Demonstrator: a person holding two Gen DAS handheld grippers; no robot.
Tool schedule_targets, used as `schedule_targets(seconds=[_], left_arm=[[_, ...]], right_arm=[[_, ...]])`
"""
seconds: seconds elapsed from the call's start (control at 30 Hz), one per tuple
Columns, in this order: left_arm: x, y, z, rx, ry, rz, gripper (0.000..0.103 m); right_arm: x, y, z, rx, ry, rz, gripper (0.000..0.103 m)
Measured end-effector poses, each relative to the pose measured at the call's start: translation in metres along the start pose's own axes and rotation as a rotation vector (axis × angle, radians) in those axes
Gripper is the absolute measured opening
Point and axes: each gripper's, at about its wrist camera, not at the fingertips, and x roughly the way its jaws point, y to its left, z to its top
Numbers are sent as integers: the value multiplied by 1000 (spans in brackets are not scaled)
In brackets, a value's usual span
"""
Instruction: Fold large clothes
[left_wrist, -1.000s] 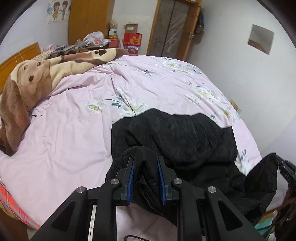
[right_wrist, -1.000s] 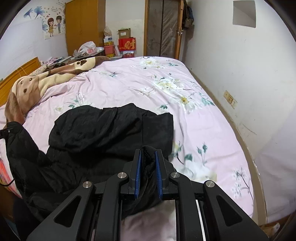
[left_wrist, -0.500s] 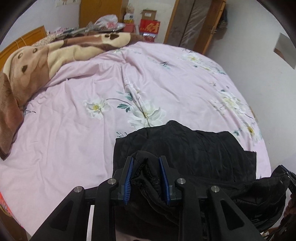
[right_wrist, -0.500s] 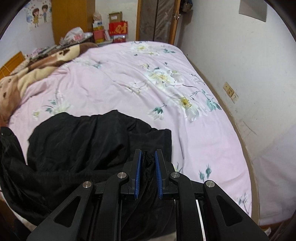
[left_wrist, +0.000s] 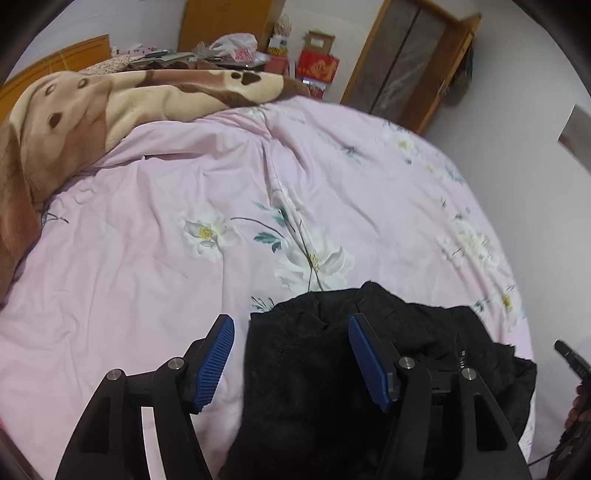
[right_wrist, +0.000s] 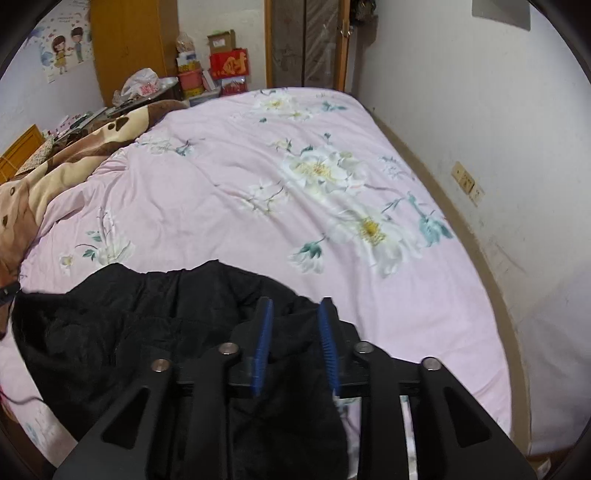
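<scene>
Both grippers moved farther over bed since a second ago, carrying black jacket's edge deeper onto pink floral duvet (left_wrist: 147, 229). Left gripper (left_wrist: 291, 334) jaws just opened, now wide apart, blue pads clear of cloth lying between them. Right gripper (right_wrist: 295, 321) jaws also just opened, partly apart, fabric loose between. Black jacket (right_wrist: 147, 325) lies bunched on duvet's near edge. Brown dog-print blanket (left_wrist: 92, 107) heaped at far left.
</scene>
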Motion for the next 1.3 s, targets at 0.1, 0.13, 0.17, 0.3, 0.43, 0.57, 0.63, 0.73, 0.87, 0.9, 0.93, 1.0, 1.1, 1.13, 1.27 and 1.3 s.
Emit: schedule_targets(seconds=[0.1, 0.13, 0.17, 0.3, 0.43, 0.57, 0.63, 0.73, 0.87, 0.9, 0.93, 1.0, 1.1, 1.13, 1.27, 1.3], left_arm=[[-11, 12, -7, 36, -31, -16, 76], [-13, 14, -11, 55, -39, -24, 80], [-13, 15, -16, 84, -31, -56, 80], [2, 7, -32, 176, 30, -135, 82], [22, -9, -45, 224, 93, -254, 82], [37, -26, -44, 296, 77, -209, 82], [45, -30, -42, 303, 99, -198, 82], [55, -35, -41, 294, 109, -176, 80], [54, -32, -40, 275, 94, -118, 42], [53, -32, -39, 278, 89, -103, 29], [50, -31, -38, 285, 76, -95, 13], [38, -31, -33, 305, 35, -69, 1], [20, -29, -20, 306, -34, -25, 0], [14, -27, -14, 294, -58, -17, 0], [16, -23, 7, 260, -48, -37, 0], [21, -20, 7, 246, -27, -67, 3]], right_arm=[[-4, -11, -14, -33, -21, 46, 58], [-4, -14, -19, -44, -22, 58, 58], [-2, -16, -28, -63, -19, 73, 59], [10, -22, -56, -105, 1, 139, 75], [22, -20, -76, -147, 8, 239, 76], [39, -16, -77, -179, 32, 258, 77], [47, -18, -74, -162, 37, 269, 77], [60, -18, -69, -122, 60, 310, 77], [65, -19, -67, -57, 80, 305, 41], [61, -19, -66, -56, 62, 311, 28], [56, -19, -66, -64, 45, 317, 22], [40, -16, -63, -111, -7, 310, 15], [15, -16, -51, -116, -103, 293, 13], [5, -16, -44, -106, -145, 292, 13], [-5, -8, -18, -108, -233, 288, 13], [2, -6, -12, -96, -217, 279, 13]])
